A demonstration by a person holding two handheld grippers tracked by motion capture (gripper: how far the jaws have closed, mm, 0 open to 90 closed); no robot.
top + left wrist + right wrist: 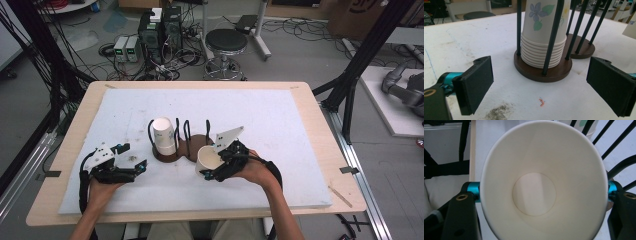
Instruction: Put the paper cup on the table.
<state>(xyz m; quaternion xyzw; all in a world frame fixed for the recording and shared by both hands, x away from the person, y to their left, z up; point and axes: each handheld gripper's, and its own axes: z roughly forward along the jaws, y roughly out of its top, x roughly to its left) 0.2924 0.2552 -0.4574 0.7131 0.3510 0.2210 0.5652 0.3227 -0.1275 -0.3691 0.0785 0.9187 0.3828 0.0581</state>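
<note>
High view: right gripper (212, 162) sits just right of table centre, jaws pinching a single white paper cup (207, 158) by its sides. Cup is tilted, mouth facing back toward the person, held just above the white mat (280, 125) and right beside the near edge of the cup rack (182, 145). Right hand (257, 172) wraps the gripper from behind, forearm coming in from the bottom edge at an angle, cable trailing by the wrist; grey three-cornered plate sticks up on top.

Right gripper view looks straight into the paper cup (544, 182): empty inside, round base visible, w/ a jaw on either side of the rim & black rack rods behind at upper right.

Left gripper (127, 160) rests low on the mat at the left, jaws spread wide w/ nothing between them, pointed toward the rack. Left hand (102, 187) grips it from behind, forearm entering from the bottom left. In the left gripper view the two black pads (475, 83) stand well apart, framing the rack's near base.

Counts: 2 grippers, 1 loose cup in the right one, 1 stack of upside-down cups (544, 32) in the rack's left bay. About 9–10 nested rims show at the stack's foot; top cup has a blue flower print. Rack has 2 round brown bases joined side by side, each ringed by black upright rods; right bay (582, 48) holds no cups. Small orange scrap (541, 102) lies on the mat near the left gripper.
</note>
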